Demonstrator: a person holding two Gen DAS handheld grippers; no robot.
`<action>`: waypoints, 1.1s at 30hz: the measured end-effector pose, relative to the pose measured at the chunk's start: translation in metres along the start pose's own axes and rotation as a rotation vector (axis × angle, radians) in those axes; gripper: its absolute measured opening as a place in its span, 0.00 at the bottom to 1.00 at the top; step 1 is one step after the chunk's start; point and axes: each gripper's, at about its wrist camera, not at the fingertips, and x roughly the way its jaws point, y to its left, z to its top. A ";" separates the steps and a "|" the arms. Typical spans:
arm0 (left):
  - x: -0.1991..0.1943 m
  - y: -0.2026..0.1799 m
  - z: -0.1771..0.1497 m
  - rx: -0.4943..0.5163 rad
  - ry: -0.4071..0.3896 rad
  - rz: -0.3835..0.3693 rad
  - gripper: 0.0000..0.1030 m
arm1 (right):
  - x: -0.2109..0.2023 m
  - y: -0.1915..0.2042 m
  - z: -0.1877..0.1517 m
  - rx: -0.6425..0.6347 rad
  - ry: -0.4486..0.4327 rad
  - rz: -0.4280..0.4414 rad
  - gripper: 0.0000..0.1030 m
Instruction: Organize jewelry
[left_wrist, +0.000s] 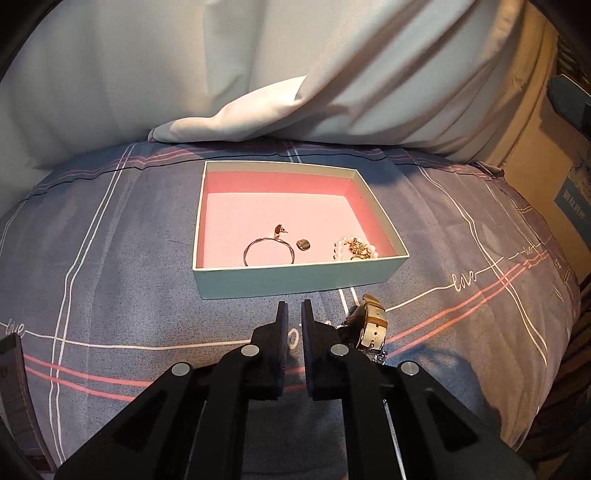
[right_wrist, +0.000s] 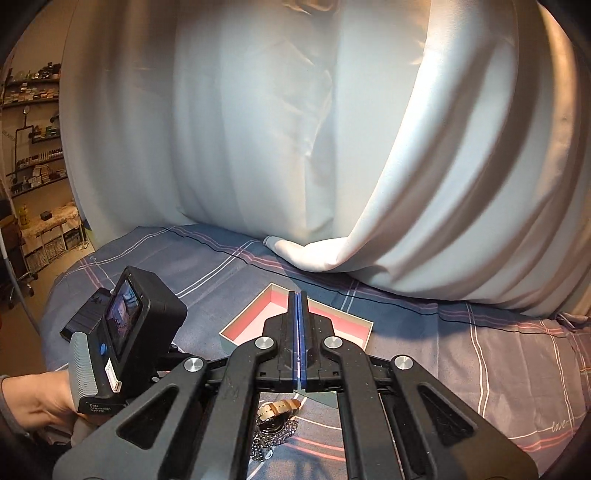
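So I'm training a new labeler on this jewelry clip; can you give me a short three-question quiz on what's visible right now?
1. True or false: the wristwatch lies inside the pink-lined box.
2. Which hand-held gripper has its fingers fully together: A) left hand-held gripper, B) right hand-held gripper?
3. Fill in: in the box, the pearl bracelet lies in the near ____ corner, seen from the left wrist view.

Key:
1. False; it lies on the plaid bedspread, just outside the box's near wall.
2. B; the left one shows a narrow gap and holds nothing.
3. right
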 end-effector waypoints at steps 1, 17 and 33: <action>0.001 0.001 -0.001 -0.001 0.004 -0.002 0.07 | 0.000 -0.001 -0.003 0.007 0.007 -0.002 0.01; 0.012 -0.017 -0.026 0.051 0.054 -0.017 0.07 | 0.047 -0.022 -0.092 0.135 0.264 0.023 0.01; 0.024 0.000 0.081 -0.063 -0.025 0.023 0.07 | 0.139 -0.051 -0.036 0.136 0.320 0.026 0.01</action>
